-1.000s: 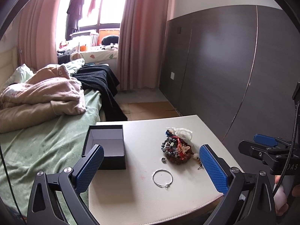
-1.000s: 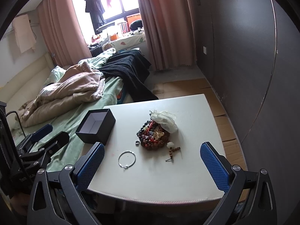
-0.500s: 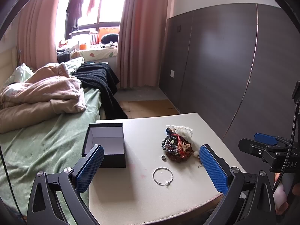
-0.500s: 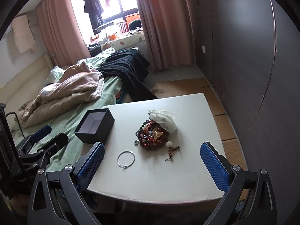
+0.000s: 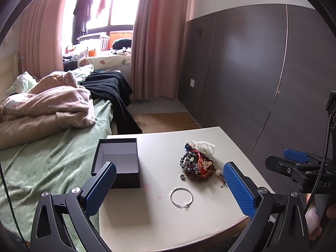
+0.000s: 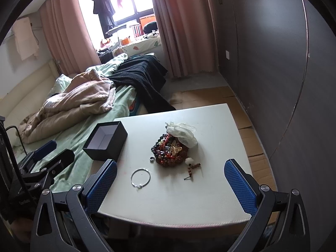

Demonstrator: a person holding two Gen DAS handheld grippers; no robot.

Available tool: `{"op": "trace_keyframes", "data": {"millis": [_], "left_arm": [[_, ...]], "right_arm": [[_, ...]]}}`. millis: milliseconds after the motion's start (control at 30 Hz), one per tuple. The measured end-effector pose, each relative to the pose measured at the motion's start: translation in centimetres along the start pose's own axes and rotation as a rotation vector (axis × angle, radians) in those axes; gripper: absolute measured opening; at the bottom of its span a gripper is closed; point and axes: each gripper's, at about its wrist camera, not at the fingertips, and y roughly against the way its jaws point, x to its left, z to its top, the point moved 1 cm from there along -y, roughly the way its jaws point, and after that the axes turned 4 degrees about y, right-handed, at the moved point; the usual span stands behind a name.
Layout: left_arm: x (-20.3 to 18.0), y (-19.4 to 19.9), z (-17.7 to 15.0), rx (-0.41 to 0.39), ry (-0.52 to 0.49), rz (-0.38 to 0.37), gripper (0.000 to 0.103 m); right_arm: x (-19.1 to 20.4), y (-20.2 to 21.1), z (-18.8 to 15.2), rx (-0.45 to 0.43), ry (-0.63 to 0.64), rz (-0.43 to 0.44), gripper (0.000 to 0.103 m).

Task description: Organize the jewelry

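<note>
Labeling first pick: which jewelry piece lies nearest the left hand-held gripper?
The thin silver bangle, a plain open hoop lying alone on the table, closer than the small ring and the tangled bead pile behind it.

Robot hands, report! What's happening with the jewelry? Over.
Left gripper and right gripper open, empty. Bangle beside bead pile. Box open. Nothing blocking.

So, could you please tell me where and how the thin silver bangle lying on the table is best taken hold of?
The silver bangle lies flat and alone on the table, so I would come from above and pinch one section of the wire rim, one finger inside the loop and one outside. The near arc by its small clasp seems easiest, since it is farthest from the bead pile and the ring.
</note>
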Motion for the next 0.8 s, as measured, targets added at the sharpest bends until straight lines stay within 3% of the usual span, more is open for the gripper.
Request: {"op": "trace_keyframes", "data": {"millis": [500, 800], "left_arm": [[0.1, -0.5, 0.0, 0.010, -0.011, 0.013, 0.102], [0.9, -3.8, -0.3, 0.092, 0.004, -0.015, 0.102]], "right_arm": [[-0.9, -0.4, 0.1, -0.002, -0.018, -0.007, 0.103], [-1.8, -1.3, 0.5, 0.014, -0.051, -0.033, 0.103]]}}
